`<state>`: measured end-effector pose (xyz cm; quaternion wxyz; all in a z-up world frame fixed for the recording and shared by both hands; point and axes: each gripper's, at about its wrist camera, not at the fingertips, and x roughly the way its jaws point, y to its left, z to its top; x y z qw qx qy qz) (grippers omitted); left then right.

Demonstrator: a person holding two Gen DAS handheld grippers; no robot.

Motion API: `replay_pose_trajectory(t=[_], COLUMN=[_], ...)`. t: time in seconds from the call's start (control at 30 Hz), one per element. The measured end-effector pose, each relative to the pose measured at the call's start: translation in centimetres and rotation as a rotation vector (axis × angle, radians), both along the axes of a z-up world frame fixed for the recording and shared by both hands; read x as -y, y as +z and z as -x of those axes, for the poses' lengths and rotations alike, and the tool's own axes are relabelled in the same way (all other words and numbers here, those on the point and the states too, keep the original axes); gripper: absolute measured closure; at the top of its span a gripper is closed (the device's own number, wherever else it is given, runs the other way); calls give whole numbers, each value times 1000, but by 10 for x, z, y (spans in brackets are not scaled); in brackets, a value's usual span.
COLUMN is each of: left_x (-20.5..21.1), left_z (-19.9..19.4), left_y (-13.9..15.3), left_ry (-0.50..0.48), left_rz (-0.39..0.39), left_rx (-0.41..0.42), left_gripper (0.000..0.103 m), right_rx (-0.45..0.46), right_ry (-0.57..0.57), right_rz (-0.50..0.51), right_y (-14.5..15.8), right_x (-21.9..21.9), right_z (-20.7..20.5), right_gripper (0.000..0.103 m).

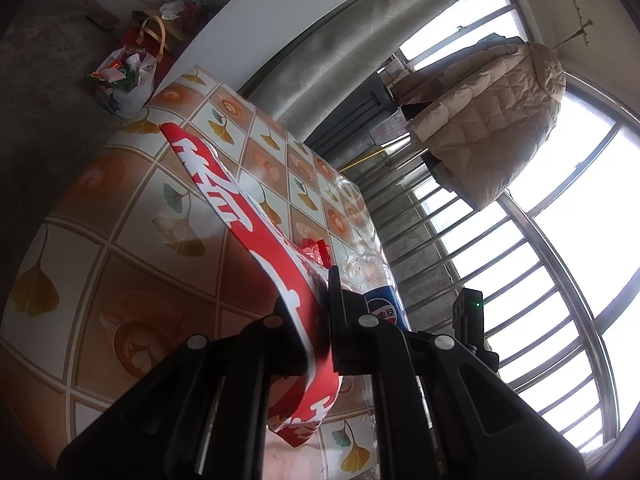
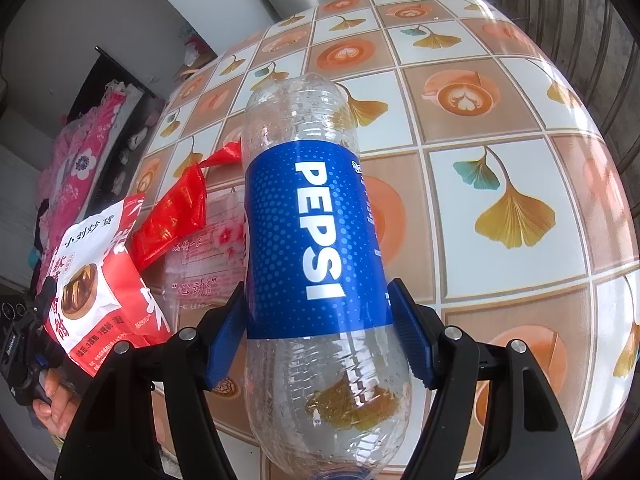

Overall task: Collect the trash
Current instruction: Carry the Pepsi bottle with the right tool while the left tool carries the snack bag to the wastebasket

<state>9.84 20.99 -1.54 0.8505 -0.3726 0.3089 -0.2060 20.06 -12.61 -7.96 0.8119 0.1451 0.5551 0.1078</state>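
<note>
My right gripper [image 2: 316,328] is shut on an empty clear Pepsi bottle [image 2: 316,232] with a blue label, its blue pads pressed on both sides of the label, above the patterned table [image 2: 500,128]. My left gripper [image 1: 320,320] is shut on a red and white snack bag [image 1: 240,208] and holds it tilted over the table [image 1: 120,240]. In the right wrist view that bag [image 2: 96,280] is at the left, with the left gripper behind it. A red wrapper [image 2: 176,208] and a clear printed wrapper [image 2: 208,256] lie on the table beside the bottle.
A white plastic bag full of rubbish [image 1: 124,80] and a red bag [image 1: 148,40] stand on the floor beyond the table's far corner. A beige coat [image 1: 488,120] hangs by the barred window. A curtain [image 1: 320,52] hangs behind the table. Pink bedding [image 2: 80,160] lies at the left.
</note>
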Motion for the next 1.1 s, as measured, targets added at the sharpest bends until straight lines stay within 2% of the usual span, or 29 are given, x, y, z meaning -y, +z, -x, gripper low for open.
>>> replay_pose_trajectory(t=[0.7,1.1], left_x=[6,12], left_z=[-2,0], left_y=[1,12], left_ry=[-3,-20], left_rz=[-4,-11], left_rx=[-5,16], left_gripper=[97,97], right_rx=[19,29], right_ry=[-5,-22], right_rz=[-25,-49], right_y=[6,8], right_x=[8,19], right_z=[4,12], right_gripper=[41,41])
